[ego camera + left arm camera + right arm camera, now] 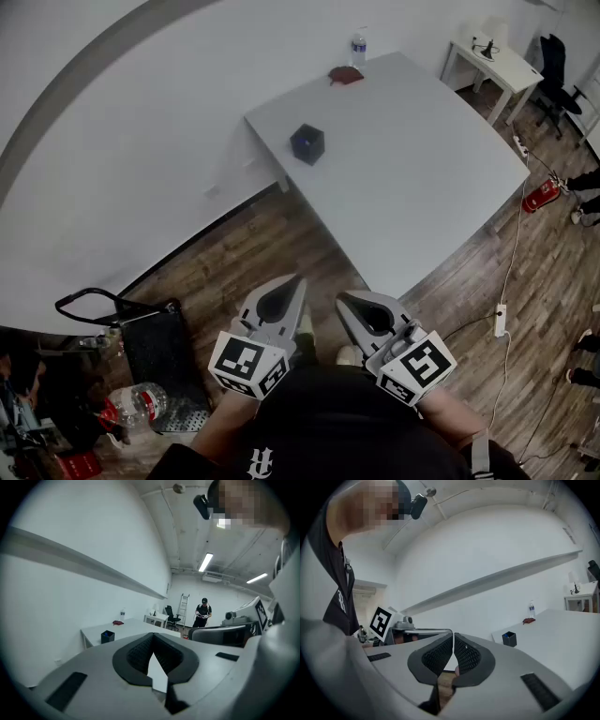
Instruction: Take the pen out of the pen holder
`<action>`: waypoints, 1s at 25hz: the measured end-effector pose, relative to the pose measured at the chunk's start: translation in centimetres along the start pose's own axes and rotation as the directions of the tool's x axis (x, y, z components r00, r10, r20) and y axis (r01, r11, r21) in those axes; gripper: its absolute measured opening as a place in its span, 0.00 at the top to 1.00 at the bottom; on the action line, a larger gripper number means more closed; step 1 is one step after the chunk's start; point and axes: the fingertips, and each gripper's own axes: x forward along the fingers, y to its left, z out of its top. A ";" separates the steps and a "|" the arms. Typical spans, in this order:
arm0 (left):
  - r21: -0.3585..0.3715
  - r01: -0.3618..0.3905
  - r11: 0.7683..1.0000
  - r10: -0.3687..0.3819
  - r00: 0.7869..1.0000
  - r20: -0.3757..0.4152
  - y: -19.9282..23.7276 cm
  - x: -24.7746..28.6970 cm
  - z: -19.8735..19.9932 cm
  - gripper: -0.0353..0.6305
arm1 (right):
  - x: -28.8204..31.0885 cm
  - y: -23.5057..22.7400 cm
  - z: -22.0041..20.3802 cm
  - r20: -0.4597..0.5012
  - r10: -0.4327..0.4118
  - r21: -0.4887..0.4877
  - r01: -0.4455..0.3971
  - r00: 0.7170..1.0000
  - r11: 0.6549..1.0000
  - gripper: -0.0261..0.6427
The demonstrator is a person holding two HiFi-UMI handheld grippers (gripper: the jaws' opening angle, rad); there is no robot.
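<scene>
My left gripper (pixel 296 281) and right gripper (pixel 343 298) are both fully closed and empty, well short of the table (pixel 422 169). The pen holder (pixel 307 145) stands near the table's left corner, with the blue pen (pixel 507 635) inside. I should close in, open the jaws, and pinch the pen high.

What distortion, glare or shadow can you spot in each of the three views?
Head view: flat, even light; the white table shows hardly any shadow. Left gripper view: dark round border, ceiling light blown out to glare. Right gripper view: the wall ledge bows, and the pen holder is tiny yet sharp.
</scene>
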 end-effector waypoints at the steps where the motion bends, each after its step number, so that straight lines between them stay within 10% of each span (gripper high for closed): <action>1: 0.005 -0.004 1.000 0.004 1.000 -0.004 1.0 0.4 0.1 0.94 | 0.9 -0.3 0.2 0.001 0.000 0.002 0.000 1.000 1.000 0.94; 25: 0.070 0.123 0.990 -0.115 0.988 -0.105 19.4 15.1 1.5 0.94 | 17.4 -8.2 4.4 0.015 -0.204 0.027 0.204 0.979 0.979 0.94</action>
